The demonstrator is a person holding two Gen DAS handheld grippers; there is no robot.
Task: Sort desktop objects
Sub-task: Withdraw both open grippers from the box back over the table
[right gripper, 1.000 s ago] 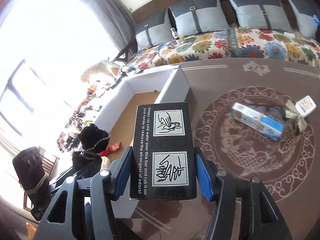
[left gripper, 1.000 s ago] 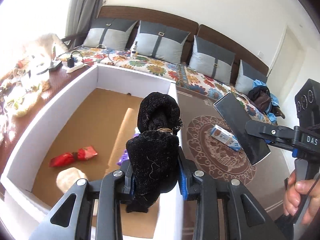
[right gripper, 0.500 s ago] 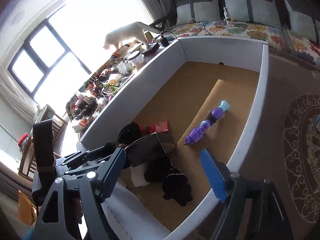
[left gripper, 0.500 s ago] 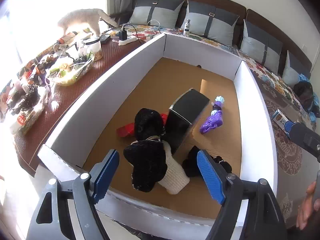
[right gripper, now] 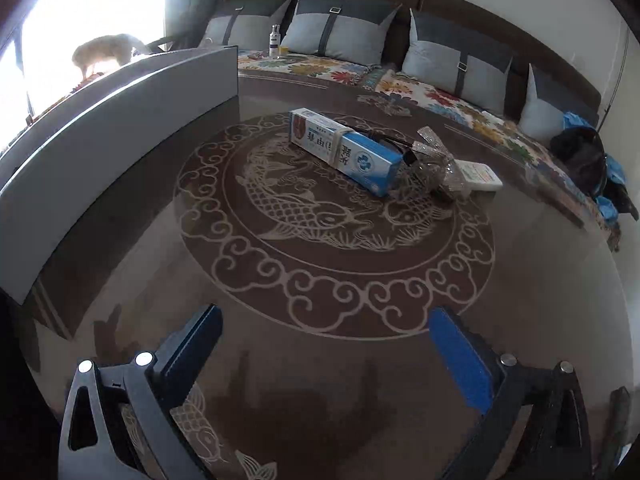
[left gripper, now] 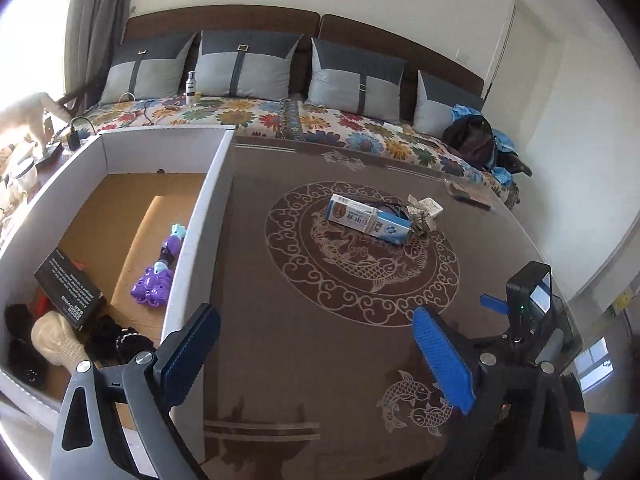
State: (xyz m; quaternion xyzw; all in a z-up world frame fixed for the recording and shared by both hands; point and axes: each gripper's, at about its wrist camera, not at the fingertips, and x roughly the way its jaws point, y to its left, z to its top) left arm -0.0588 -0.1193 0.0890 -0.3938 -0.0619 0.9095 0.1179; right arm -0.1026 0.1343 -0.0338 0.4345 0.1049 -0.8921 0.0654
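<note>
Beyond both empty, still-opening tongs (right gripper: 326,354), well apart, the blue carton (right gripper: 345,149) lies on the table (right gripper: 320,280).

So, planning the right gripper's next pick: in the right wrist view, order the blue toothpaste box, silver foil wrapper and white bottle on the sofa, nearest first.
1. Blue toothpaste box, table centre.
2. Silver foil wrapper, just right of the box, slightly farther.
3. White bottle, far back on the sofa.

two empty grippers, jaws opening

left gripper (left gripper: 316,354) tilts downward, blue pads spread wide apart, nothing between them. right gripper (right gripper: 326,354) likewise angled down, jaws opening and empty. a hand (left gripper: 600,440) shows at lower right.
</note>
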